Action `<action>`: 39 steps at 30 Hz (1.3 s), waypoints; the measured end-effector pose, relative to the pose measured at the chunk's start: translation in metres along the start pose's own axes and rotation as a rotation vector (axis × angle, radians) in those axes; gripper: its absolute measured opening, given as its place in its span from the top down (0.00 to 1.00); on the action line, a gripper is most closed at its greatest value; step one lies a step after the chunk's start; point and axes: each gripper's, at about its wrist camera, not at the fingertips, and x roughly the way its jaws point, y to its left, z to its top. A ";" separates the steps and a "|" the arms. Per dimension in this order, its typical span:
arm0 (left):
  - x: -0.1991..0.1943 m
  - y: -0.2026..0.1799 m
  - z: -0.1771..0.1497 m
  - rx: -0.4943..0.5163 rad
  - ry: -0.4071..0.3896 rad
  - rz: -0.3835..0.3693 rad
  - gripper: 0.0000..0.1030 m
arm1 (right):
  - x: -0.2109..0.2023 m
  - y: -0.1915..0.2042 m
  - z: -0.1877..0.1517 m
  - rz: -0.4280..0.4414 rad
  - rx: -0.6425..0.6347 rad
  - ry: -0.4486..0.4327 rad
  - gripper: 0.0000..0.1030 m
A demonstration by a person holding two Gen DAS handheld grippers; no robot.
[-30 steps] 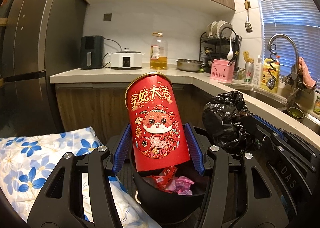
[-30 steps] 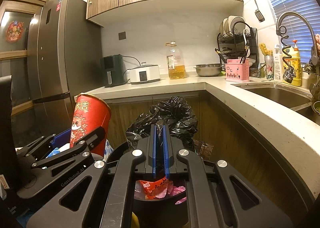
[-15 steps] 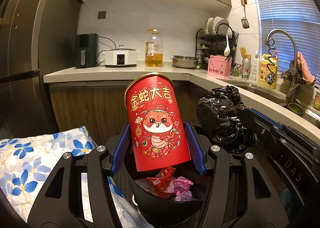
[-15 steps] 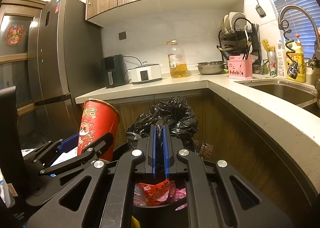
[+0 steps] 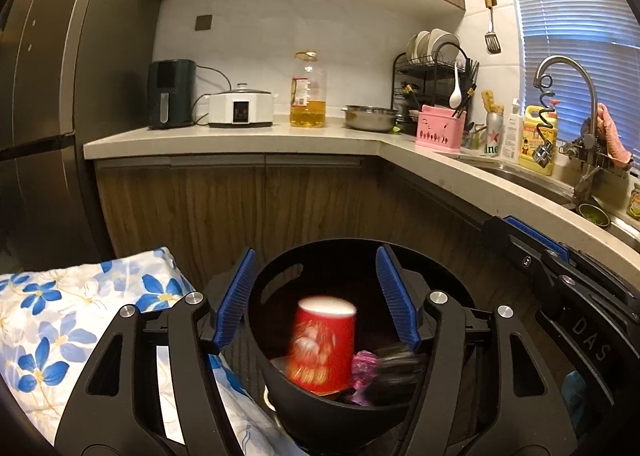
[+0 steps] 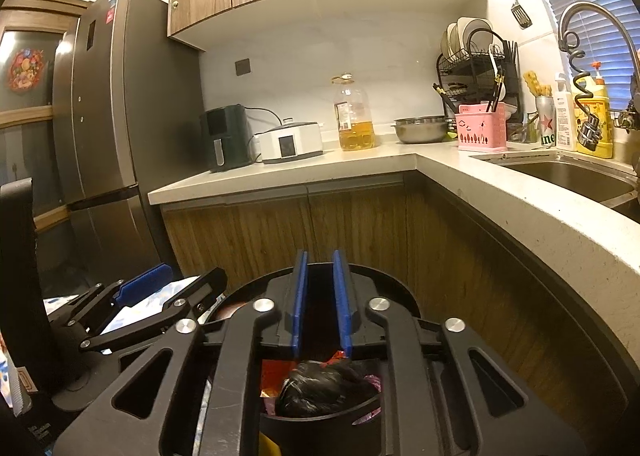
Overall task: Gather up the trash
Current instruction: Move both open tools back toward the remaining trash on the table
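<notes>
Left tool: my left tool (image 5: 318,298) is parted wide and opening, with nothing pressed between its blue ribbed pads (image 5: 236,298); it hangs over the near rim of the bin.
Red cup: the red paper cup with a cartoon print (image 5: 323,346) sits blurred inside the round black plastic bin (image 5: 320,412), below and between my left pads, touching neither, mouth up and tilted a little.
Right tool: my right tool (image 6: 321,298) has a narrow gap and its jaws are opening; nothing sits between the pads (image 6: 299,296).
Black bag: the crumpled black plastic trash bag (image 6: 324,390) lies in the bin (image 6: 320,422), directly below my right tool's tips and apart from them.
Other trash: a pink-purple crinkled wrapper (image 5: 363,370) lies just right of the cup; red-orange wrappers (image 6: 276,374) show to the left of the black bag.
Bin: it stands on the floor close in front of me, near the wooden cabinet fronts (image 5: 240,208) beneath the pale stone counter (image 5: 240,138).
Left side: a white cloth with blue flowers (image 5: 60,316) lies left of the bin, under my left tool's left arm.
Tools together: my right tool (image 5: 536,244) appears at the right edge of the left view, above the bin's right side.
Far counter: a bottle of yellow oil (image 5: 308,92) stands far behind, well apart from the bin.
</notes>
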 end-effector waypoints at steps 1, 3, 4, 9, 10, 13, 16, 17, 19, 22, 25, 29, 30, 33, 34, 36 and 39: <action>0.000 0.001 0.000 0.000 0.000 0.006 0.39 | 0.000 -0.001 0.000 -0.002 0.001 0.000 0.78; 0.000 0.004 0.000 -0.009 0.000 0.016 0.35 | -0.001 -0.002 0.000 -0.005 0.002 0.002 0.74; -0.002 0.008 -0.001 -0.021 0.000 0.027 0.33 | -0.001 -0.002 0.000 -0.006 0.004 0.002 0.70; -0.014 0.020 -0.003 -0.050 -0.007 0.065 0.24 | -0.005 -0.001 -0.001 -0.007 0.014 0.009 0.57; -0.017 0.023 -0.003 -0.056 -0.005 0.066 0.23 | -0.005 0.000 -0.001 -0.007 0.015 0.013 0.53; -0.028 0.030 -0.005 -0.071 -0.003 0.083 0.18 | -0.008 0.003 -0.002 -0.009 0.017 0.021 0.42; -0.042 0.038 -0.006 -0.081 -0.004 0.106 0.14 | -0.012 0.008 -0.001 -0.011 0.015 0.027 0.31; -0.048 0.042 -0.007 -0.088 -0.004 0.112 0.12 | -0.014 0.010 -0.001 -0.010 0.016 0.028 0.31; -0.057 0.048 -0.008 -0.106 -0.003 0.126 0.10 | -0.017 0.014 -0.001 -0.010 0.014 0.032 0.29; -0.075 0.056 -0.012 -0.118 -0.011 0.146 0.06 | -0.023 0.022 -0.002 -0.018 0.000 0.030 0.27; -0.090 0.061 -0.015 -0.115 -0.013 0.162 0.06 | -0.030 0.029 -0.003 -0.011 -0.006 0.030 0.26; -0.112 0.069 -0.020 -0.125 -0.017 0.185 0.06 | -0.040 0.042 -0.006 0.001 -0.016 0.030 0.25; -0.116 0.071 -0.021 -0.129 -0.017 0.190 0.06 | -0.042 0.046 -0.007 0.004 -0.021 0.031 0.24; -0.133 0.081 -0.028 -0.133 -0.015 0.219 0.06 | -0.048 0.058 -0.010 0.026 -0.024 0.035 0.24; -0.137 0.084 -0.030 -0.139 -0.015 0.228 0.06 | -0.050 0.062 -0.012 0.036 -0.023 0.036 0.24; -0.148 0.094 -0.034 -0.162 -0.019 0.251 0.06 | -0.053 0.071 -0.015 0.053 -0.030 0.038 0.24; -0.163 0.111 -0.040 -0.183 -0.018 0.287 0.06 | -0.056 0.088 -0.019 0.078 -0.047 0.043 0.24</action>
